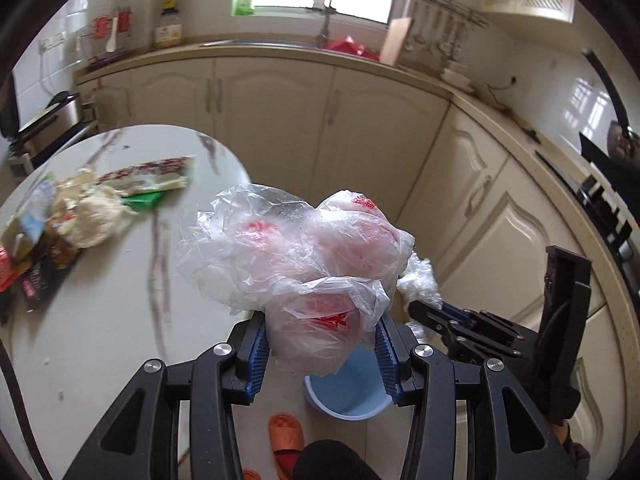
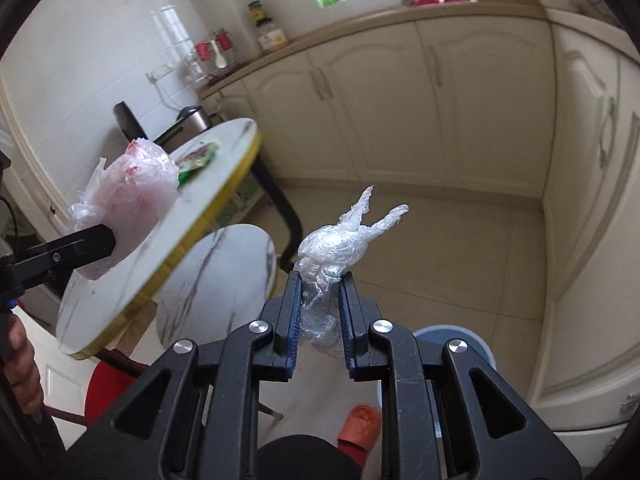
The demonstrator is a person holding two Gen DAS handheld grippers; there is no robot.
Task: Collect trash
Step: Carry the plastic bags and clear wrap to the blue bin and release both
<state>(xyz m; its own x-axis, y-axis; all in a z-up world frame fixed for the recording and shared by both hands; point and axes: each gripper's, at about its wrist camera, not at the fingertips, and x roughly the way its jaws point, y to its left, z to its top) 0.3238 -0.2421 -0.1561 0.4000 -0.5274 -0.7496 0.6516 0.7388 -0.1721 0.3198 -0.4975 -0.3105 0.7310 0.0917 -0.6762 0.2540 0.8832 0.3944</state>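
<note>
With both loads off the desk, I'd call this mid-task. Crumpled red-print plastic bag (image 1: 304, 256) is clamped in the left gripper (image 1: 320, 344), jaws part-closed on its lower bunch, held above the blue bin (image 1: 348, 392) on the floor. Clear plastic wad (image 2: 336, 256) is pinched in the right gripper (image 2: 320, 316), narrow gap, also raised near the bin. Neither dropped yet. Wrappers pile (image 1: 72, 216) left on the desk (image 1: 100, 320).
</note>
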